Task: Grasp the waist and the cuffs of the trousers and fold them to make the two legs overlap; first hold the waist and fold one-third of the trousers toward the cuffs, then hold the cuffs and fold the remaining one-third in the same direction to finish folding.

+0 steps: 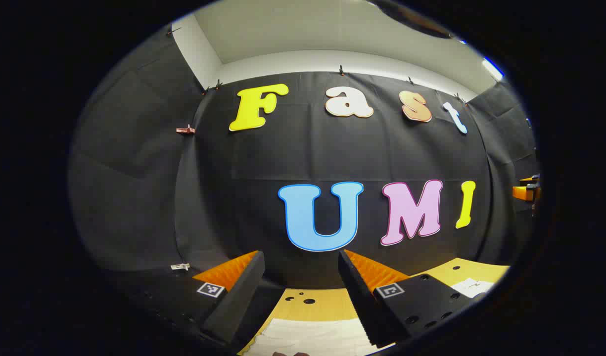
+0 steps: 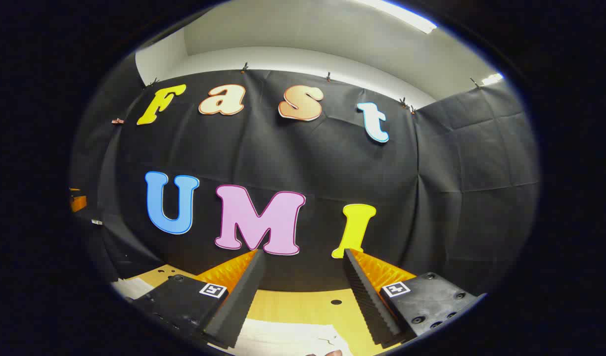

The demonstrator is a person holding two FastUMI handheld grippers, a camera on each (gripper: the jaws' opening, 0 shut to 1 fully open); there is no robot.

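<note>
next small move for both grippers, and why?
Probably tip both down toward the trousers. The left hand-held gripper and right hand-held gripper both stand open, holding nothing, aimed at the wall. The white trousers lie low between the fingers on the table, not yet gripped.

Counts: two grippers, four fingers, one worktop, one pale garment.

Two grippers are up in front of the wall, the left gripper (image 1: 301, 296) and the right gripper (image 2: 301, 301), each with two fingers (image 1: 236, 301) spread apart, four fingers in all, and each finger carries one square marker tag (image 1: 211, 289), so four tags. One wooden worktop (image 1: 327, 304) lies below them with several small round holes (image 2: 336, 301) in it. One pale cloth, the trousers (image 1: 312, 338), is spread on it; how many legs show I cannot tell.
</note>
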